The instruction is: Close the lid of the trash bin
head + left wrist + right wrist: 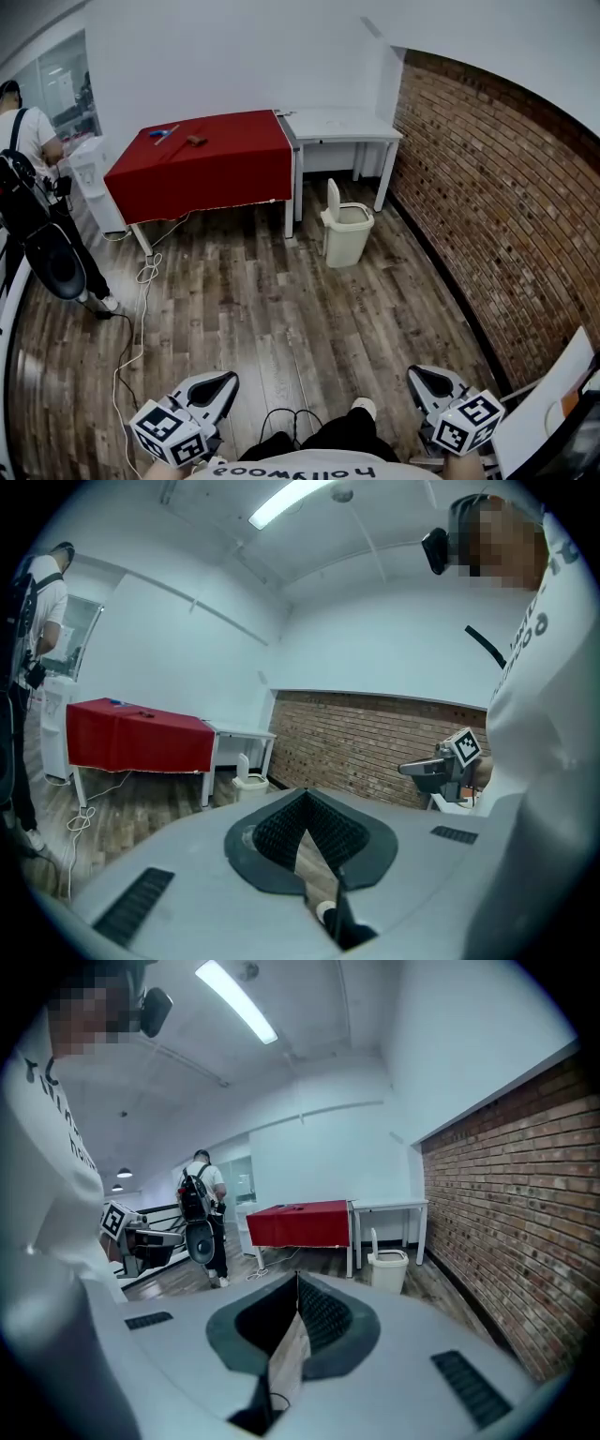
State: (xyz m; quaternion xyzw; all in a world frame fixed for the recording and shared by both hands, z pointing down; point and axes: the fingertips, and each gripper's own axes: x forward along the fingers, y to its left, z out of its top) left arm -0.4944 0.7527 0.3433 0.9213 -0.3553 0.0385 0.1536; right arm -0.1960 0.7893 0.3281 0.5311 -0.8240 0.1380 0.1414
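Left claw [302, 793] has its jaws together at the tips and is empty; only floor shows through the slit behind the tips. Right claw [298, 1277] is the same, tips together and gripping no object. In the head view both claws sit low at the bottom edge, either side of the wearer's legs, each with its marker cube [161, 431] toward the wearer, and both hang above the wooden floor [262, 319]. The trash bin [349, 236] is well apart from both claws, across the room, standing on the floor just beside the leg of the white table [337, 124] and near the brick wall [487, 216]. The bin is cream-coloured and its lid [333, 199] stands upright at the back edge, so the bin is open. Left of the white table and touching it is a red-covered table [206, 161] with a small blue item [163, 134] and a small brown item [195, 141] on top; what they are is too small to tell. A white cable [142, 281] trails across the floor from under the red table. A person [28, 159] in a white top with a dark backpack stands at the far left.
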